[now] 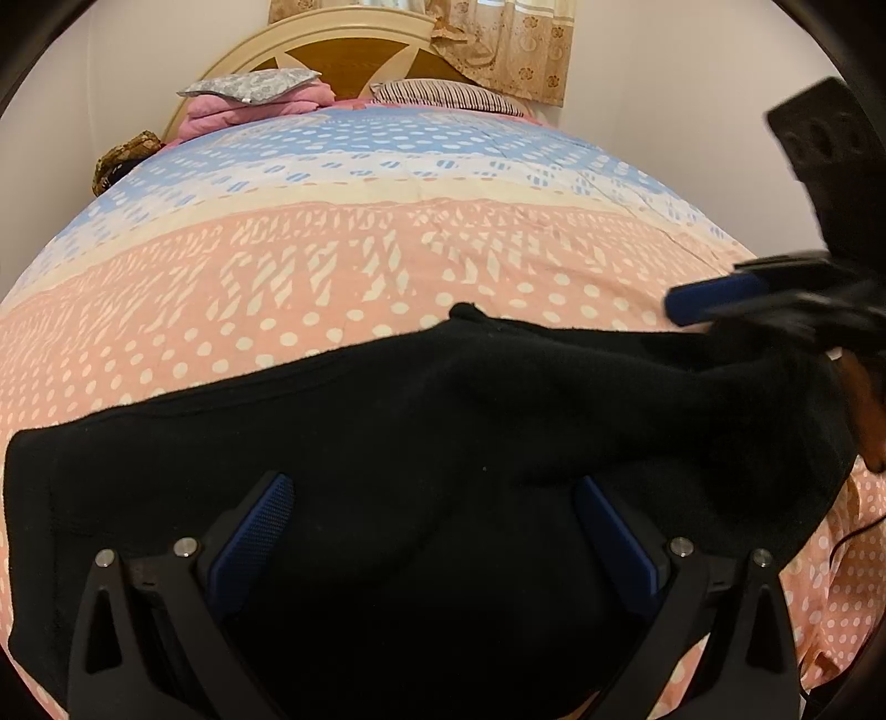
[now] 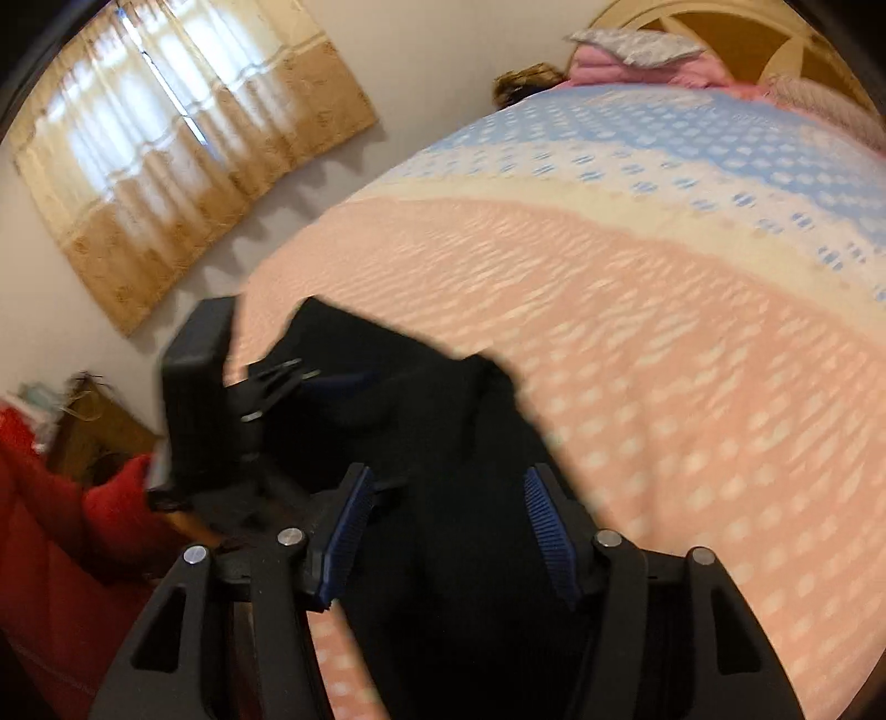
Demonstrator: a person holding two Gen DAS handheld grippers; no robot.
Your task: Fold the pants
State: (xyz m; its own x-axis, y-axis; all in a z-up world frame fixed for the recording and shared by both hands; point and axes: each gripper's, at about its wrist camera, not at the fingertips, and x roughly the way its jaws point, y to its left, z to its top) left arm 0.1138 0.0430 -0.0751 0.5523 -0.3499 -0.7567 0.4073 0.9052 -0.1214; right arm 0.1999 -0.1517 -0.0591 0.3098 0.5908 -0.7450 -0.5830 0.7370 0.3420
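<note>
On the bed, left wrist view: black fleece pants point(image 1: 387, 443) lie spread across the near part of a pink, cream and blue dotted bedspread point(image 1: 332, 266), one corner peaked up at the far edge. Left gripper point(image 1: 437, 531) hangs over the cloth, its blue ribbed pads point(image 1: 252, 537) standing wide apart, nothing pinched between them; the pants lie beneath the gap. Right gripper point(image 1: 720, 299) comes in from the right edge, blurred, just above the raised right end of the pants, and part of a hand point(image 1: 864, 421) shows below it. Far end of the bed: a cream and brown wooden headboard point(image 1: 343, 50), a grey patterned pillow point(image 1: 249, 86) on a pink folded blanket point(image 1: 243, 111), a striped pillow point(image 1: 448, 94), a beige flowered curtain point(image 1: 509, 44) behind.

Right wrist view, motion-blurred: right gripper point(image 2: 448, 526) over the same black pants point(image 2: 443, 443), jaws released with a clear gap, pads not pressing the cloth. Pants run under and beyond the fingers toward the bed's left edge. Left gripper's black body point(image 2: 205, 399) stands at the left, blocking part of the pants' far end; its jaws cannot be read from here. A red garment or sleeve point(image 2: 66, 498) fills the lower left. A sunlit beige curtain point(image 2: 166, 149) hangs on the wall; a brown wooden piece point(image 2: 94, 432) stands below it, unclear.
</note>
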